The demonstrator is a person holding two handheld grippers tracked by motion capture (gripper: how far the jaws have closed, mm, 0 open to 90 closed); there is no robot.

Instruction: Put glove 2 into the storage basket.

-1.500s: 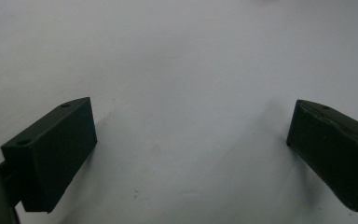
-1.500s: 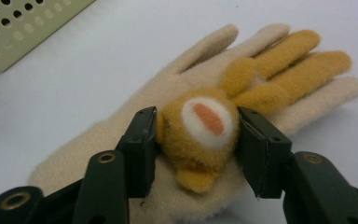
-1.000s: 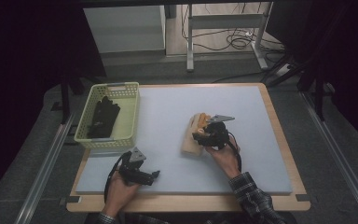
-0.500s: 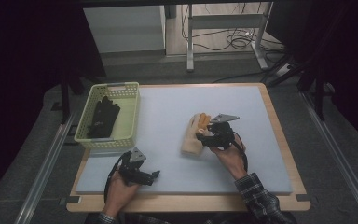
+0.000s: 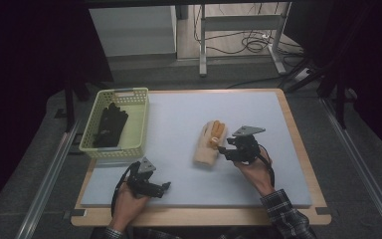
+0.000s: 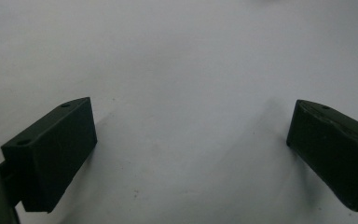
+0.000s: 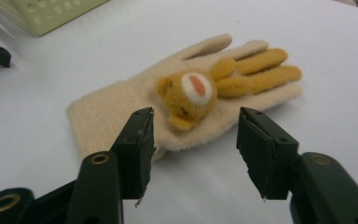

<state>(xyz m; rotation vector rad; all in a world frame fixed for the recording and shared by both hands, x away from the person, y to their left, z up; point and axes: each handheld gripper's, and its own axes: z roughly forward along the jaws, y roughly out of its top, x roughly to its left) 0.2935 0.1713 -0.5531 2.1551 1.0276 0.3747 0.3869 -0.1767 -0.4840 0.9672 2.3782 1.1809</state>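
A cream knitted glove [image 5: 207, 145] with an orange bear [image 7: 190, 94] sewn on it lies flat on the white mat [image 5: 179, 112], right of centre. My right gripper [image 5: 223, 149] sits just at its right edge, low over the mat. In the right gripper view the glove [image 7: 121, 107] lies right ahead of that gripper [image 7: 195, 129]. Its jaws have just been closing but stand apart, and nothing is pressed between them. My left gripper [image 5: 164, 187] rests near the mat's front left edge, wide open [image 6: 191, 135] over bare mat.
A pale green basket [image 5: 113, 152] stands at the mat's left side with a black glove [image 5: 110, 124] inside. The mat lies on a wooden table [image 5: 298, 144]. Cables and metal frame legs are on the floor behind.
The right gripper has drawn back to the right, off the cream glove, and its jaws stand narrower. The glove stays flat. The left hand has not moved.
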